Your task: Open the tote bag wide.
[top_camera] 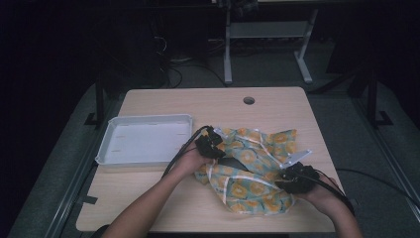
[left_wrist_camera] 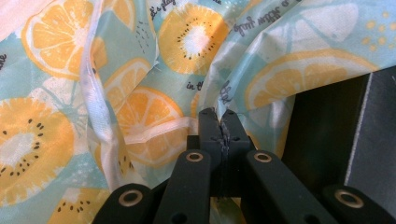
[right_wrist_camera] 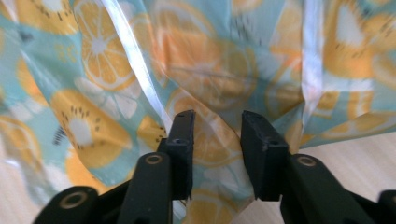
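the right gripper view is blurred, so the print on the fruit-patterned cloth (right_wrist_camera: pixel 140 60) smears and its small lettering cannot be read there. the cloth runs off every edge of both gripper views. in the high view the left gripper (top_camera: pixel 212 144) hides the fold of cloth it pinches, and the right gripper (top_camera: pixel 293 174) covers the cloth's edge beneath it. both forearms are cut off by the bottom edge. the room behind the table (top_camera: pixel 198 104) is too dark to make out.

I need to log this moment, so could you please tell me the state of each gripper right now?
Left gripper: closed, pinching a fold of the fruit-print cloth.
Right gripper: open, with the cloth lying between its jaws but not clamped.
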A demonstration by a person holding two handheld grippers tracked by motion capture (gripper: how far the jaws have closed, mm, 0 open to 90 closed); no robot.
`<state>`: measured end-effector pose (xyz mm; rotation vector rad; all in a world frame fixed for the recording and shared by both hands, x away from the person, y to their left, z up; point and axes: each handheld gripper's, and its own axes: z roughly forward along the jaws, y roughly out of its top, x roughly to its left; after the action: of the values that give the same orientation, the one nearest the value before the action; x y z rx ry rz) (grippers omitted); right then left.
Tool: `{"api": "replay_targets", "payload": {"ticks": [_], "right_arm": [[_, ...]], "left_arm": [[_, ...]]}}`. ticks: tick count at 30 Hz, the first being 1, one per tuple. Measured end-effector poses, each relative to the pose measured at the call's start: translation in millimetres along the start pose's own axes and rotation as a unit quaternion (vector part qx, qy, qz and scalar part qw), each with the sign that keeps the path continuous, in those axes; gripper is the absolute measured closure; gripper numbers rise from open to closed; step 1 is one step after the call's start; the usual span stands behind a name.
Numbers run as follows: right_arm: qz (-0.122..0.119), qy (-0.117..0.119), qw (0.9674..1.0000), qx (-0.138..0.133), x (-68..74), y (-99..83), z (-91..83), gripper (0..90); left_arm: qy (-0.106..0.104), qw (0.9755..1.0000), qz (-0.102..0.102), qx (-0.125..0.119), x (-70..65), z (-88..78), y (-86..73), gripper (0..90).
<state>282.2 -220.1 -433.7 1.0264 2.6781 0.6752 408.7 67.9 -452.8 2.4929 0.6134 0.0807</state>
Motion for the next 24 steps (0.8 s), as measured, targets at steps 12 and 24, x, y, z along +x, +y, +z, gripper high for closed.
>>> {"api": "replay_targets", "payload": {"ticks": [12, 24], "right_arm": [[0.003, 0.004, 0.9994, -0.035, 0.8, 3.9, -20.2, 62.7], [-0.019, 0.006, 0.9937, -0.11, 15.3, 44.7, -22.9, 59.9]], "left_arm": [[0.002, 1.0, -0.003, -0.001, -1.6, 0.3, 0.4, 89.9], [0.005, 1.0, 0.003, 0.004, -1.8, -0.4, 0.8, 89.9]]}}
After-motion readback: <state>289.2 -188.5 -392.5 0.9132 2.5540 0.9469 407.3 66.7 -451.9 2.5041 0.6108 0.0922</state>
